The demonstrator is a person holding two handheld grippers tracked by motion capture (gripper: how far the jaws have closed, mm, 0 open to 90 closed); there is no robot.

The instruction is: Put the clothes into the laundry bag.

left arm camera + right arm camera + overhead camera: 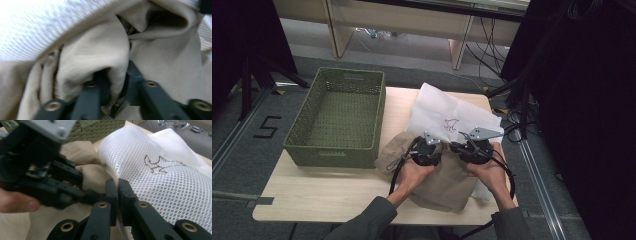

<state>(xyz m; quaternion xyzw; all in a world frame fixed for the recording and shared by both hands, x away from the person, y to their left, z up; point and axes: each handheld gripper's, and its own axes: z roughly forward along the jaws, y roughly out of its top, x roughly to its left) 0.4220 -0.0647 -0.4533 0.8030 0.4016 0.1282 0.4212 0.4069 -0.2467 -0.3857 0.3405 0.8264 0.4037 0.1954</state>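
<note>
Left claw (113, 83) is pinching a fold of the beige garment (100, 57); right claw (117, 192) is clamping the white mesh bag's (160, 182) edge, just right of it. The bag mouth is lying between them, near-right on the tabletop (332, 192). The opening itself is hidden under the claws and cloth.

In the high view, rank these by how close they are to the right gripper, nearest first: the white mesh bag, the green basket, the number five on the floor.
From the right gripper:
1. White mesh bag: right at the jaws, on the table's right half.
2. Green basket: farther left, on the table's left half.
3. Number five: farthest, on the floor left of the basket.
</note>
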